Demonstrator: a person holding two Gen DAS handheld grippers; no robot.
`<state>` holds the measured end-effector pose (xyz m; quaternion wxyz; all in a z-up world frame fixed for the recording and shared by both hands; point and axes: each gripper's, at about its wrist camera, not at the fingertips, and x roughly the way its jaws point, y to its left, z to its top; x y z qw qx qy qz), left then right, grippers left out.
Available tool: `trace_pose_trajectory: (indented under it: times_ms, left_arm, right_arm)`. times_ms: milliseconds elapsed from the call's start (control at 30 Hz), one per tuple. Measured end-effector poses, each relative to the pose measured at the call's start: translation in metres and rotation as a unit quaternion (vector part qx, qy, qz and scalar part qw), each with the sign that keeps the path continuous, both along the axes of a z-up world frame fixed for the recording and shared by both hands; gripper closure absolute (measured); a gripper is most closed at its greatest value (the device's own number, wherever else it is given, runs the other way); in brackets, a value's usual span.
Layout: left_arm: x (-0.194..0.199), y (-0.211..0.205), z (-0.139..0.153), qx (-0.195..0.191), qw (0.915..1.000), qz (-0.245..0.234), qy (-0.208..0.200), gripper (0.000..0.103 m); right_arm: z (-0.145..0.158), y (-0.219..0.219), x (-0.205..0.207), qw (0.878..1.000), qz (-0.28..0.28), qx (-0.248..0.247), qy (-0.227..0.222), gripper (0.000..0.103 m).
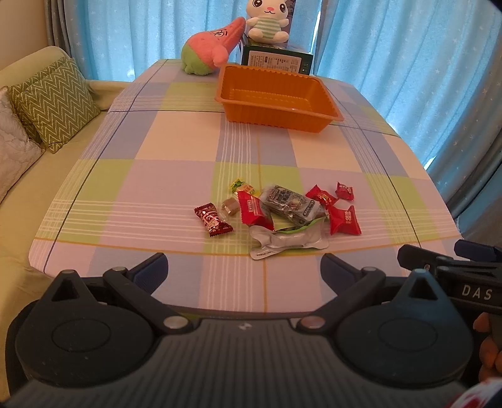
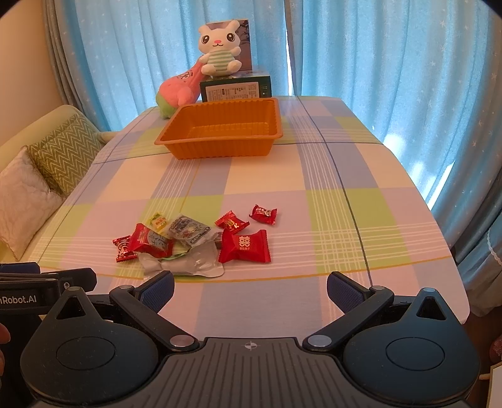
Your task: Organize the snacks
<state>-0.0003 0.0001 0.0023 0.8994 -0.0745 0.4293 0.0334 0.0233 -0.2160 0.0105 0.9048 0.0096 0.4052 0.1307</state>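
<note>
Looking along left gripper (image 1: 244,266): fingers (image 1: 153,268) spread wide, nothing between them, hovering over near edge of bench (image 1: 131,175) with checked cloth. Snack pile (image 1: 279,213) just ahead, loose heap of wrapped pieces: dark red bar (image 1: 213,219) at left end, silver pouch (image 1: 287,243) nearest, grey-printed packet (image 1: 290,202) on top, red candies to the right. Orange tray (image 1: 276,94) well beyond pile, nothing visible inside. Pink plush (image 1: 213,47) and white bunny plush (image 1: 266,20) on dark box (image 1: 276,61) behind tray. Right gripper body poking in at right edge. Switching to right gripper (image 2: 250,290): fingers (image 2: 343,290) also spread wide, holding nothing, low over near bench edge. Snack pile (image 2: 194,241) ahead and left of centre, big red candy (image 2: 244,246) closest to centreline, small red one (image 2: 263,214) set slightly apart. Orange tray (image 2: 219,147) far side, apart from pile. Sofa cushions (image 2: 62,153) at left, blue curtains (image 2: 376,56) behind.
</note>
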Motion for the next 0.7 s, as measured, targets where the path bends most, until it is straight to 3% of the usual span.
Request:
trace_pose_trajectory:
  times_ms: [700]
  left_arm:
    - [0.0005, -0.0005, 0.0006, 0.001, 1.0, -0.003, 0.0, 0.0]
  right_arm:
    - [0.0012, -0.0004, 0.0015, 1.0, 0.0, -0.002, -0.002, 0.0]
